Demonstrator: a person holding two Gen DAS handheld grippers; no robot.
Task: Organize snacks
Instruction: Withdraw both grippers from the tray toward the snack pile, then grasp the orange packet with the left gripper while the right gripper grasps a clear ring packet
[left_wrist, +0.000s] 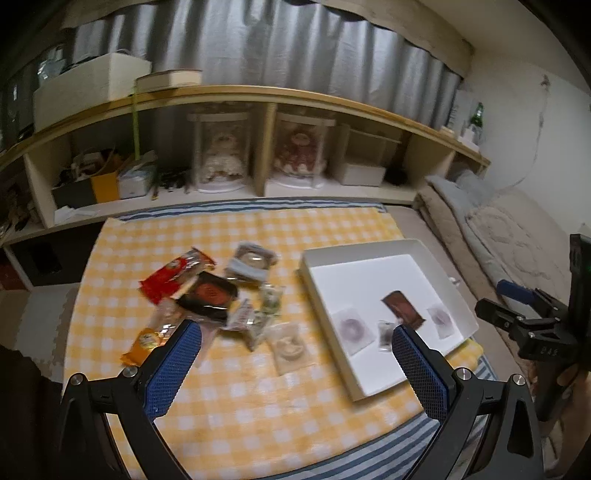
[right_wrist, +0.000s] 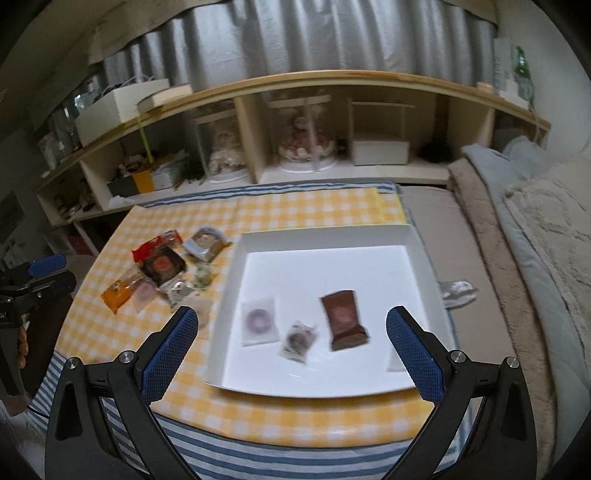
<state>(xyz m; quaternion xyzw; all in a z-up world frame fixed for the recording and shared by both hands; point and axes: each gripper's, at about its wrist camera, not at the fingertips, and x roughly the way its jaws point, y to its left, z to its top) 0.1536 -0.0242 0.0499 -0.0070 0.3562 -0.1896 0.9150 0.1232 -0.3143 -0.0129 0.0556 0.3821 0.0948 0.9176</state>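
Right wrist: brown packet beyond gripper

The room is dim, lit softly from overhead, with no hard shadows on the yellow checked cloth. The white tray is the brightest thing, its floor nearly washed out ahead of the right gripper. Both views are smeared by motion blur: the snack packets ahead of the left gripper lose their print, and the shelf edges go soft. The fisheye bows that shelf into an arc, and the corners fall off to black.
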